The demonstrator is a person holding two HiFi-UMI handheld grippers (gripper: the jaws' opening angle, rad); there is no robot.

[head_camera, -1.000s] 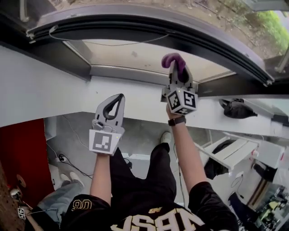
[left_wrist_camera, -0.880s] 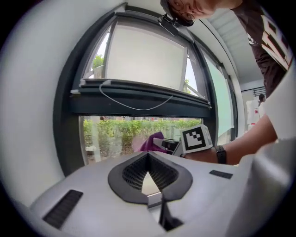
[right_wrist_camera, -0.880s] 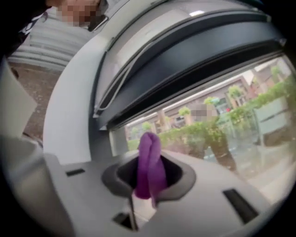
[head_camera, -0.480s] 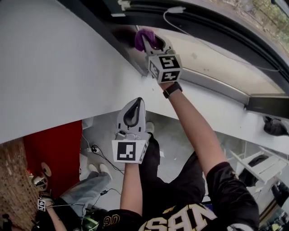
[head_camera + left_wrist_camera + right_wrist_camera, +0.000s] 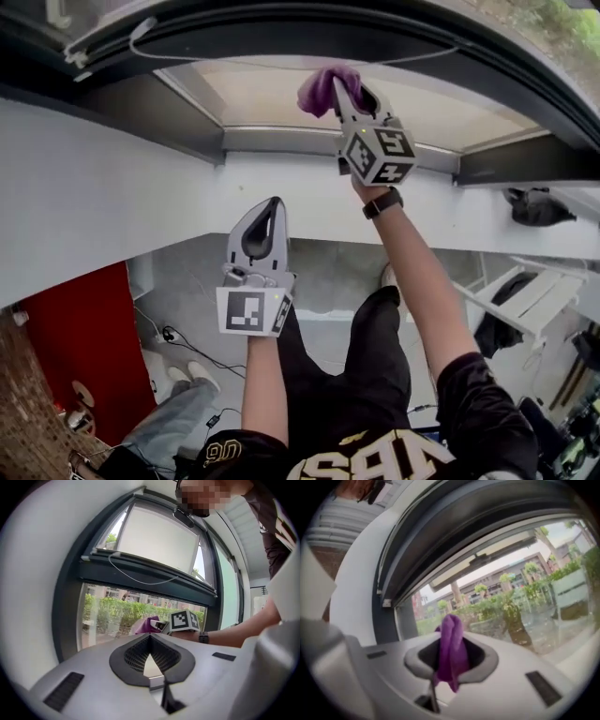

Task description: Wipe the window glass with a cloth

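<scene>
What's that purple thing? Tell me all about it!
It is a purple cloth, soft and bunched into a lump. The right gripper pinches it between shut jaws, with a rounded fold sticking out past them and a short end hanging. It is held up by the window glass; contact is unclear.

Soft cloth (image 5: pixel 451 644); smooth clear window glass (image 5: pixel 525 602); matt dark frame (image 5: pixel 140 571).

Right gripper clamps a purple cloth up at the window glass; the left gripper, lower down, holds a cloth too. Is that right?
Not quite. The left gripper holds nothing: the left gripper view shows its jaws together with nothing between them. The rest stands: the right gripper clamps the purple cloth up at the window glass, and the left gripper is lower down.
</scene>
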